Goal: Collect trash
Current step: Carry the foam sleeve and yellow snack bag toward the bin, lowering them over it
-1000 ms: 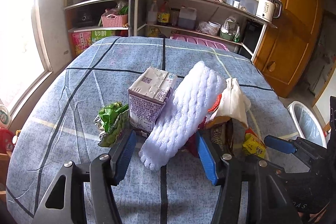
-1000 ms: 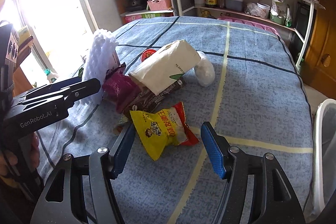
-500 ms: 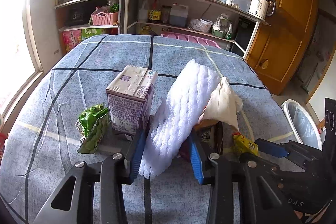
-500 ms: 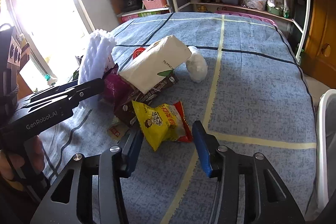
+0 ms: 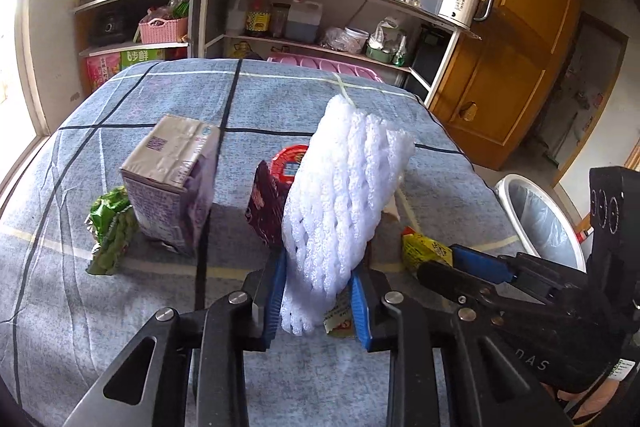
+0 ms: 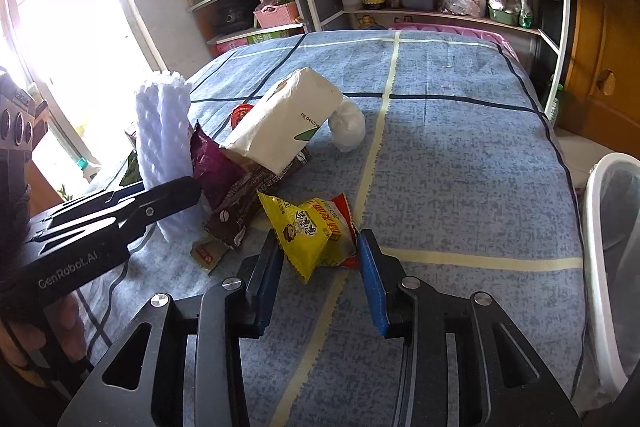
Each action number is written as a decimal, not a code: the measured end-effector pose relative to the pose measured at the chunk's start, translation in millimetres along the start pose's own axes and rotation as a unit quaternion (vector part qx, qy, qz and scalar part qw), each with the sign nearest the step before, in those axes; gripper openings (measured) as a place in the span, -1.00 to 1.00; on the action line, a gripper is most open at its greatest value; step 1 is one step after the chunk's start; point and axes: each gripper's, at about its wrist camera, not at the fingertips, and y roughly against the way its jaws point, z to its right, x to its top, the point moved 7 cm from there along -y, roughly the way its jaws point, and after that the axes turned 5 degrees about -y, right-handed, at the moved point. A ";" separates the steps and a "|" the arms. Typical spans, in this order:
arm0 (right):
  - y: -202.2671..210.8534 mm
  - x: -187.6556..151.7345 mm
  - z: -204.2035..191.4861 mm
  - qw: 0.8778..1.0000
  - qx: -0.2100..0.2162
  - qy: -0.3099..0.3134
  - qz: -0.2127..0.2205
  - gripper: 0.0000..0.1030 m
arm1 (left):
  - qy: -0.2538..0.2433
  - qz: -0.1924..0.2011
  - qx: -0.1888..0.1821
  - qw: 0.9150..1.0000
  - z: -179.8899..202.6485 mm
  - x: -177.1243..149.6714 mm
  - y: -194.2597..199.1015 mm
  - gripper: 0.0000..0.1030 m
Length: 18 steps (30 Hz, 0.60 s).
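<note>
On the checked tablecloth (image 6: 460, 155), the left gripper (image 5: 318, 301) clamps the white foam net (image 5: 344, 195); lift it straight up, clear of the purple carton (image 5: 172, 183). Further right, the right gripper (image 6: 320, 269) brackets the yellow snack bag (image 6: 310, 231), jaws narrow, contact unclear. Open cloth leads to the bin (image 6: 612, 227) past the table's right edge.

A: What does the left gripper (image 5: 318, 301) hold?

B: A white foam-net sleeve (image 5: 344, 195), upright and pinched between both blue pads.

A: Beside it?

B: A purple milk carton (image 5: 170, 183) and a crumpled green wrapper (image 5: 110, 225) toward the blue checked tablecloth's (image 5: 100, 327) left edge; a white bin (image 5: 538, 215) beyond the right edge.
</note>
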 end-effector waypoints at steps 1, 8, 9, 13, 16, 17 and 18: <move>1.0 0.0 1.2 1.000 0.000 -0.002 0.001 -0.24 | -0.001 -0.001 -0.007 1.000 5.2 -1.4 -0.1 -0.42; 12.4 -4.4 13.7 1.000 -0.004 -0.014 0.009 -0.24 | -0.017 -0.017 -0.036 0.999 34.8 -15.1 -2.4 -0.42; 14.8 -4.9 15.7 1.000 -0.005 -0.016 0.011 -0.24 | -0.015 -0.017 -0.039 0.999 36.5 -15.3 -1.4 -0.42; 25.3 -4.5 24.6 0.999 -0.010 -0.024 0.023 -0.24 | -0.018 -0.013 -0.037 0.999 42.6 -12.3 5.1 -0.42; 33.5 -3.8 29.9 0.999 -0.011 -0.029 0.031 -0.24 | -0.022 -0.008 -0.034 0.999 45.6 -7.6 10.5 -0.42; 36.6 -3.7 31.5 0.999 -0.011 -0.031 0.034 -0.24 | -0.023 -0.006 -0.034 0.999 47.6 -6.0 12.7 -0.42; 39.7 -3.5 33.1 0.999 -0.010 -0.033 0.037 -0.24 | -0.025 -0.005 -0.035 0.999 50.0 -5.0 13.9 -0.42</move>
